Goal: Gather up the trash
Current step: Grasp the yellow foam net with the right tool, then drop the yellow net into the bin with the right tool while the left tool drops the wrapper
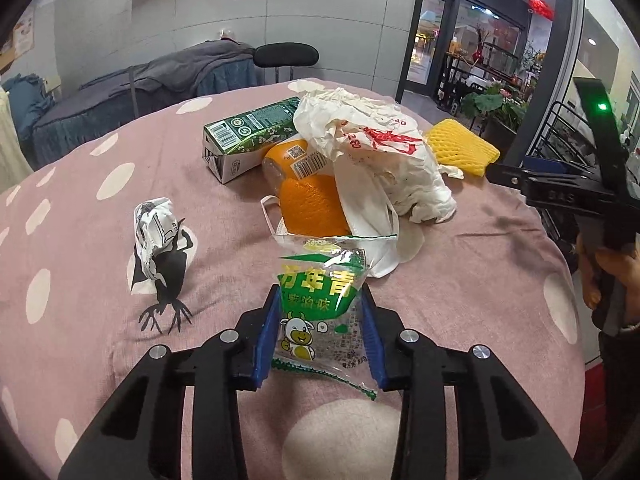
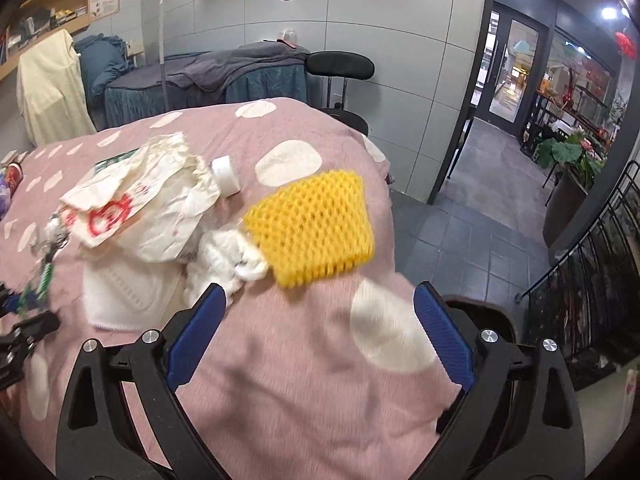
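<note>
Fingers of our left gripper [image 1: 320, 334], two blue pads, are closed on one clear snack wrapper [image 1: 320, 300] printed green with a cartoon cow; we hold it just above the pink spotted cloth [image 1: 460, 280]. Our right gripper [image 2: 320, 336] has its two fingers spread wide with nothing between them, hovering over the cloth near its right edge, just short of one yellow foam net [image 2: 316, 224].

Counting the rest on the cloth, we see in the left wrist view: one green carton [image 1: 248, 136] lying on its side, one orange bottle [image 1: 304, 184] touching it, one white face mask [image 1: 368, 220] draped beside the bottle, one crumpled white bag with red print [image 1: 368, 132] on top of the heap, and one crumpled black-and-white paper [image 1: 154, 232] well apart to the left. In the right wrist view we count one white cap [image 2: 225, 174] beside the bag and one wad of tissue [image 2: 228, 256] touching the foam net.
</note>
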Tool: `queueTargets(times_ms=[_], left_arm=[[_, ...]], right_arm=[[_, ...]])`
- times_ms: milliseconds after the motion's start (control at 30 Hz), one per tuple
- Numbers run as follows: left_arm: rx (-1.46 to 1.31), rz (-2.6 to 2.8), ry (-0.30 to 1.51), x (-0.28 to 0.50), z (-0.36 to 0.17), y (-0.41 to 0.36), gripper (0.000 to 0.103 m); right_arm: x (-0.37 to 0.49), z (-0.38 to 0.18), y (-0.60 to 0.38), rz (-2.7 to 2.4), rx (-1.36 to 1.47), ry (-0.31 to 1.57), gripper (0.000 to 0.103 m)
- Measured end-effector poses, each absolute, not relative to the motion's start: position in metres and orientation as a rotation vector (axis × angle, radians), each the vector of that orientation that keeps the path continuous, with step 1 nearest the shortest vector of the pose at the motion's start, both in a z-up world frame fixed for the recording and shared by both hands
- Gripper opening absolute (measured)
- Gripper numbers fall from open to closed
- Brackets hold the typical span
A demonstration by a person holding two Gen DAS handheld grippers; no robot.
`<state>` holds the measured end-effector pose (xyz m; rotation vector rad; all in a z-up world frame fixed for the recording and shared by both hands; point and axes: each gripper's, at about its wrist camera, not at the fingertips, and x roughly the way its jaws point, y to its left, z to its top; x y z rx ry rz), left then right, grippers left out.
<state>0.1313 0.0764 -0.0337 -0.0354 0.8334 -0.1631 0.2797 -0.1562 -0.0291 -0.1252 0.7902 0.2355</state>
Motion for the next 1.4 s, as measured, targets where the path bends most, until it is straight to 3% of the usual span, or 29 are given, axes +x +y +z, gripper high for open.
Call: queueTargets(times_ms=[100, 167, 233, 400, 533, 667, 767, 800, 833, 867, 900, 1133, 1167, 1200, 1233, 1267, 1400], left_arm=[[-0.044, -0.163, 0.83, 0.129, -0.032, 0.076, 0.037], [-0.048, -0.166, 0.831, 0.128, -0.032, 0.076, 0.037], [-0.052, -0.168, 0.834, 0.127, -0.033, 0.076, 0.037], [-0.058, -0.17, 0.839, 0.126, -0.034, 0.075, 0.037], [-0.062, -0.175, 0.837, 0.125, -0.032, 0.074, 0.037], [-0.057, -0.184, 0.836, 0.126, -0.031, 0.069, 0.037], [-0.055, -0.191, 0.833, 0.126, -0.03, 0.065, 0.037], [-0.056, -0.193, 0.831, 0.126, -0.029, 0.064, 0.037], [-0.055, -0.194, 0.829, 0.125, -0.028, 0.063, 0.037], [-0.053, -0.195, 0.827, 0.125, -0.028, 0.062, 0.037], [-0.051, -0.194, 0.826, 0.125, -0.027, 0.062, 0.037], [-0.064, -0.195, 0.827, 0.126, -0.027, 0.064, 0.037], [-0.066, -0.195, 0.826, 0.125, -0.026, 0.063, 0.037], [-0.065, -0.194, 0.825, 0.124, -0.026, 0.063, 0.037], [-0.062, -0.192, 0.824, 0.124, -0.026, 0.063, 0.037], [-0.061, -0.191, 0.825, 0.123, -0.026, 0.063, 0.037], [-0.058, -0.184, 0.828, 0.122, -0.027, 0.066, 0.037]], right_arm=[[0.301, -0.035, -0.15, 0.23, -0.143, 0.82, 0.092], [0.312, -0.04, -0.146, 0.226, -0.156, 0.838, 0.086], [0.32, -0.046, -0.143, 0.226, -0.17, 0.858, 0.062], [0.323, -0.05, -0.156, 0.228, -0.087, 0.863, 0.023], [0.313, -0.042, -0.17, 0.232, -0.021, 0.828, 0.01], [0.3, -0.036, -0.172, 0.236, -0.027, 0.804, 0.008], [0.298, -0.037, -0.17, 0.265, -0.041, 0.807, 0.012], [0.298, -0.036, -0.17, 0.275, -0.037, 0.804, 0.031], [0.297, -0.034, -0.17, 0.28, -0.034, 0.792, 0.073], [0.297, -0.031, -0.17, 0.268, -0.035, 0.77, 0.091], [0.295, -0.026, -0.17, 0.247, -0.038, 0.735, 0.098], [0.336, -0.023, -0.134, 0.269, -0.146, 0.783, 0.097], [0.344, -0.028, -0.129, 0.264, -0.167, 0.809, 0.094], [0.351, -0.034, -0.125, 0.266, -0.184, 0.837, 0.074], [0.357, -0.041, -0.122, 0.261, -0.198, 0.865, 0.04], [0.362, -0.047, -0.122, 0.251, -0.202, 0.893, 0.025], [0.357, -0.045, -0.138, 0.256, -0.108, 0.874, 0.012]])
